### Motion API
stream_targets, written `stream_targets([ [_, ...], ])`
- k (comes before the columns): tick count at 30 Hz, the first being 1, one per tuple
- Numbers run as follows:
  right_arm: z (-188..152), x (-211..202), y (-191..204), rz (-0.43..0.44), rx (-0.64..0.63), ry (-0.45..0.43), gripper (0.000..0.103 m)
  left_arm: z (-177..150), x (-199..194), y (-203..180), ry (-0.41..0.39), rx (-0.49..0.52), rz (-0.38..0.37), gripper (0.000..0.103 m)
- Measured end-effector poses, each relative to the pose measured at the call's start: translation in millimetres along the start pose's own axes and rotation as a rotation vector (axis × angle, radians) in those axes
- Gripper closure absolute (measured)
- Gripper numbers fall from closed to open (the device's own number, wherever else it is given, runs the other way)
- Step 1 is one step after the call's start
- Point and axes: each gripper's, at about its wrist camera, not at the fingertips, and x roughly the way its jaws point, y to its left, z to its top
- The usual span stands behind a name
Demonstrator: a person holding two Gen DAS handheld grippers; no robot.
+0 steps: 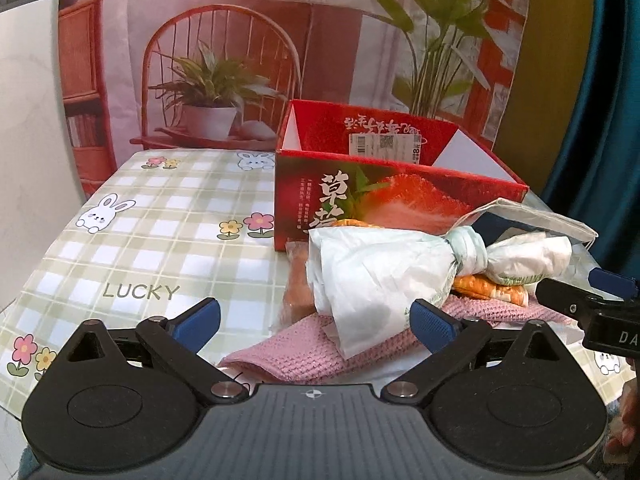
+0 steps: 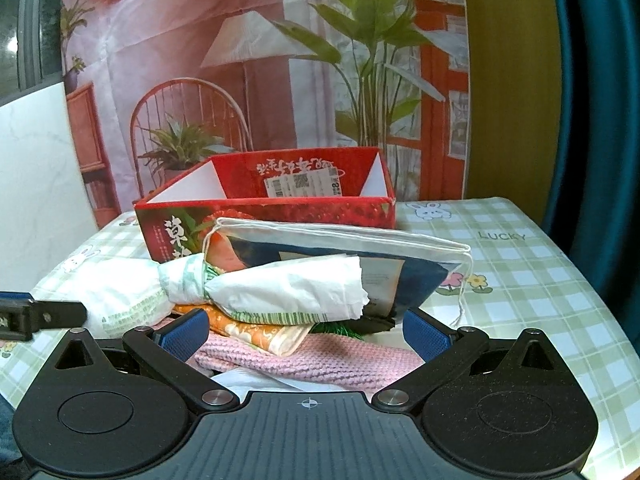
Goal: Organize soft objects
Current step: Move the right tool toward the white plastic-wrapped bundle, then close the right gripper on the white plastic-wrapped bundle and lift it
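A heap of soft things lies in front of an open red strawberry box (image 1: 384,204) (image 2: 256,216). On top is a knotted white plastic bag (image 1: 384,272) (image 2: 280,288). Under it lie a pink knitted cloth (image 1: 320,352) (image 2: 320,360), an orange patterned cloth (image 1: 492,290) (image 2: 256,332) and a dark-and-white drawstring pouch (image 1: 536,218) (image 2: 400,268). My left gripper (image 1: 316,322) is open, its blue pads level with the near edge of the heap. My right gripper (image 2: 302,334) is open too, its pads on either side of the pink and orange cloths. The right gripper's finger (image 1: 580,300) shows in the left wrist view.
A green checked tablecloth (image 1: 160,240) (image 2: 540,300) with rabbits and flowers covers the table. Bare cloth spreads left of the box in the left wrist view and right of the heap in the right wrist view. A printed backdrop hangs behind; a teal curtain (image 2: 592,120) hangs at right.
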Motion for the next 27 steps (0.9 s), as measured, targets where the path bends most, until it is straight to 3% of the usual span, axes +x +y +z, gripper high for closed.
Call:
stream_targets([
  [9, 4.3, -6.5, 1.1, 0.03, -0.042, -0.06, 0.005, 12.1, 3.5, 3.7, -0.018, -0.057, -0.085, 0.022],
  [12, 7.6, -1.6, 1.3, 0.054, -0.067, -0.053, 0.017, 17.6, 9.3, 1.1, -0.013, -0.069, -0.117, 0.023],
  [14, 9.9, 2.4, 0.1, 0.057, -0.076, -0.053, 0.018, 19.6, 15.9, -1.0, 0.0, -0.071, -0.131, 0.023],
  [22, 13.8, 27.7, -10.1, 0.073, -0.035, -0.035, 0.018, 11.4, 38.8, -8.2, 0.06, -0.062, -0.221, 0.024],
  [27, 9.3, 41.2, -7.7, 0.113, -0.028, -0.006, 0.016, 7.6, 43.7, -2.0, 0.044, -0.083, -0.242, 0.027],
])
